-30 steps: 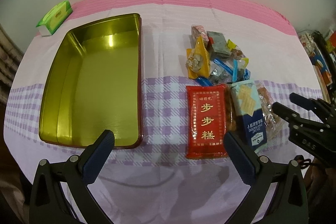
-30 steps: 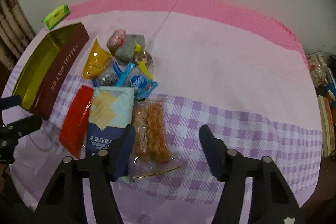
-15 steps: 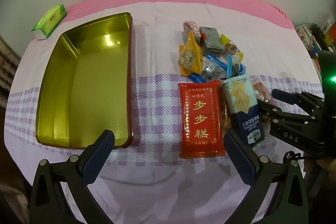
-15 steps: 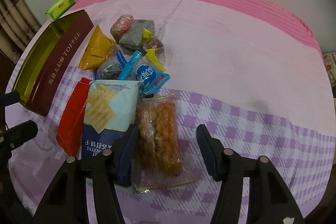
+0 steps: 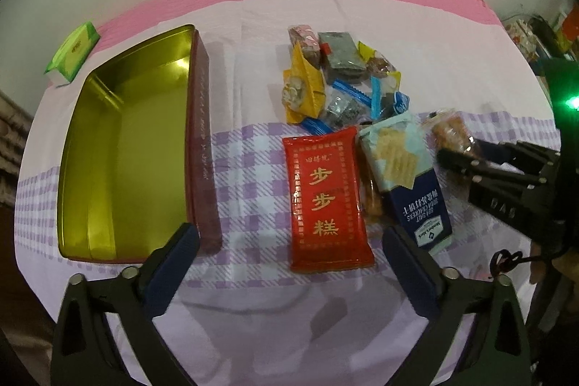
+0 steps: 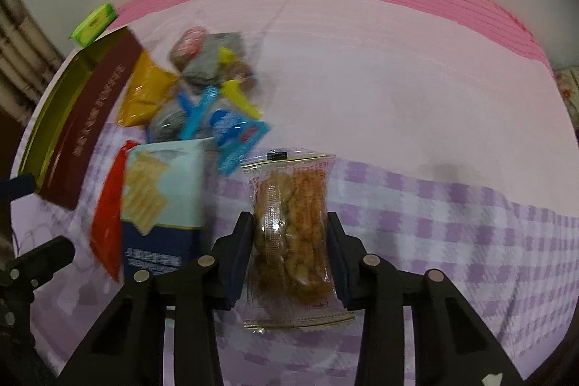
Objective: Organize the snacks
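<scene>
Right wrist view: our right tool (image 6: 291,241) points down at the worktop (image 6: 434,96). A clear bag (image 6: 293,234) of fried sticks sits between its two fingers (image 6: 240,252). The jaws are closing, and both pads look like they touch the sides of the bag. We hold it by the long sides, so it should not bend or slip when we lift.

At 9 o'clock from the bag lies the cracker pack (image 6: 163,190), just beside it. The red pack (image 6: 108,205) is next, farther out at 9 o'clock. The small candies (image 6: 213,89) sit in a pile at 11 o'clock. The tin (image 6: 87,118) is near the left edge, at 10 o'clock.

In the left wrist view, our left tool (image 5: 289,255) is wide and holds nothing, though its jaws are closing a little. The red pack (image 5: 325,198) lies between its tips. We think it waits there to take that pack next. The tin (image 5: 126,140) is at 10 o'clock, open and with nothing in it yet. It is close to the snacks, so each trip will be short. The green pack (image 5: 72,53) sits past the tin's far corner.

A second ago the right tool was wider and higher, with the bag loose under it. Now it is low and snug on the bag. The left tool has slid a bit, so the tin and red pack look shifted.
</scene>
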The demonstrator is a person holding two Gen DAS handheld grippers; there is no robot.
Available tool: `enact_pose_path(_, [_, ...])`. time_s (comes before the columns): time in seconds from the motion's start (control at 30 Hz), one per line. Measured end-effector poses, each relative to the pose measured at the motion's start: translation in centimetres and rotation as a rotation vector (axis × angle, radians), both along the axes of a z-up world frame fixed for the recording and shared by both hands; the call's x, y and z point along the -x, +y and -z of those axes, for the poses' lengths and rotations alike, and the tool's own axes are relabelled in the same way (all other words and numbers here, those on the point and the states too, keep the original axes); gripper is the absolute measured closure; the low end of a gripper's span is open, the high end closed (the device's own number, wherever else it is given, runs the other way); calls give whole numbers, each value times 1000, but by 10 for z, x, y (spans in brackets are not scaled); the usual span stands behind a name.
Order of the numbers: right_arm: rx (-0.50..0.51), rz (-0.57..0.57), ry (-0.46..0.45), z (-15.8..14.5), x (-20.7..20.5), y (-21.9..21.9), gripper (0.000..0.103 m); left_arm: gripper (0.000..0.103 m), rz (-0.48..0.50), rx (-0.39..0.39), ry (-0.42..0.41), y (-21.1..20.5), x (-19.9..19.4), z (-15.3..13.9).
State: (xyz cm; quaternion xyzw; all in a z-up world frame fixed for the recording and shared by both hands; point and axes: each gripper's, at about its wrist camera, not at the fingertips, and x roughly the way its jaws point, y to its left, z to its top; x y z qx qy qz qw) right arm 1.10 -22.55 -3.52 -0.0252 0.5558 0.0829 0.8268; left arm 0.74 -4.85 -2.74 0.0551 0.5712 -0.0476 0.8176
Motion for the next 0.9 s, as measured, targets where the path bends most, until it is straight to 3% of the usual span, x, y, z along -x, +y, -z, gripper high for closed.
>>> enact_pose_path(0.17, [-23, 59, 7, -1, -5, -22, 66, 12, 3, 14, 30, -1, -7, 3])
enact_pose_path(0.27, [-24, 56, 7, 0, -6, -23, 66, 13, -8, 86, 74, 1, -17, 4])
enact_pose_path(0.33, [-9, 50, 6, 0, -6, -23, 66, 17, -18, 107, 87, 2, -23, 6])
enact_pose_path(0.4, [-12, 53, 8, -1, -6, -19, 66, 28, -3, 98, 93, -2, -27, 8])
enact_pose_path(0.57, [-31, 61, 14, -1, -8, -19, 66, 33, 1, 106, 136, -5, -37, 16])
enact_pose_path(0.9, [-33, 60, 17, -2, -9, -20, 66, 35, -27, 131, 204, -10, -52, 32])
